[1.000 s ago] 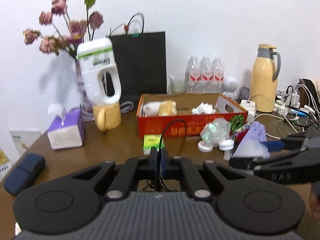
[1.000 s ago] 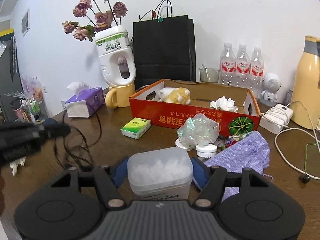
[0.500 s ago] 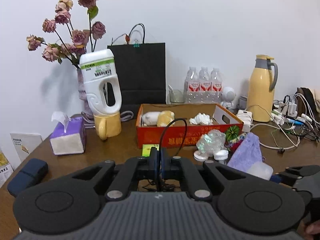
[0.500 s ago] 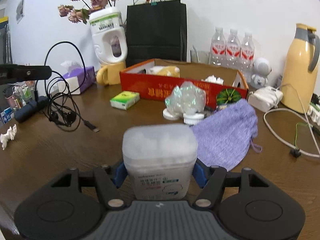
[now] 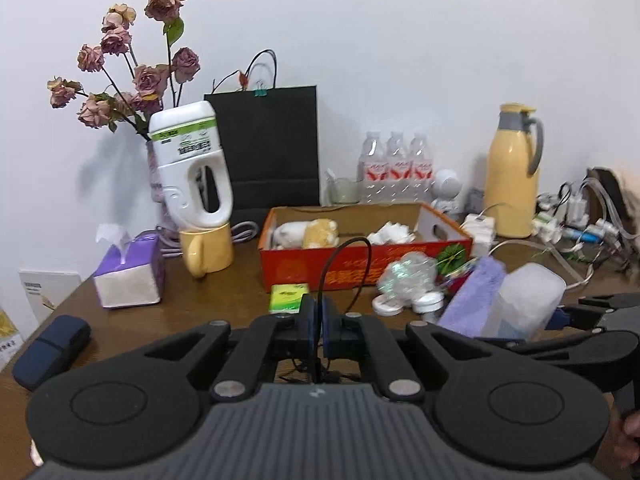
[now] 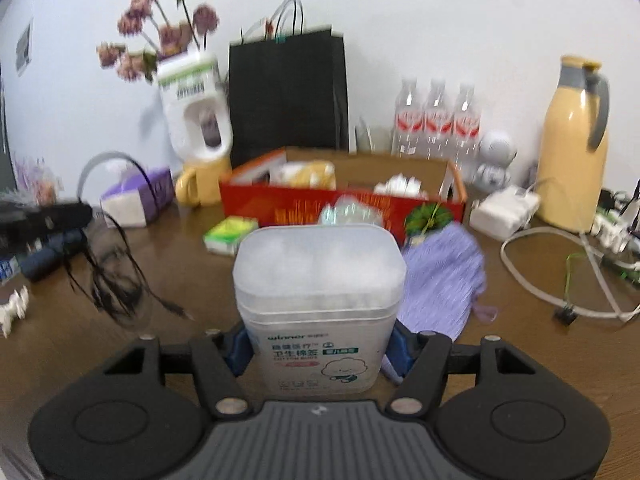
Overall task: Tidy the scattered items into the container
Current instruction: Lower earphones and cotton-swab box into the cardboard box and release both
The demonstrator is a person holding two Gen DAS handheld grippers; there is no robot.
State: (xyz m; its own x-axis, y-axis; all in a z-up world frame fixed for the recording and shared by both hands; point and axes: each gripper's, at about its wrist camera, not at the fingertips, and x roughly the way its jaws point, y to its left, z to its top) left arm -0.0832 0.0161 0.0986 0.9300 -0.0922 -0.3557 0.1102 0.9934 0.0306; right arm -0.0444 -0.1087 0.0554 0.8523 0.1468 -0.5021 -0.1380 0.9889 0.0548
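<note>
The right gripper (image 6: 318,350) clamps a swab tub (image 6: 318,300) upright between its pads, the box (image 6: 344,204) straight ahead. The left gripper (image 5: 318,330) pinches a black cable (image 5: 344,264), jaws almost together; the box (image 5: 360,268) lies ahead, slightly right.

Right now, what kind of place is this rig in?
Probably a lived-in home or office desk, not a lab: a brown table against a white wall, with a yellow thermos, bottled water, a vase of dried roses and tangled charger cables.
</note>
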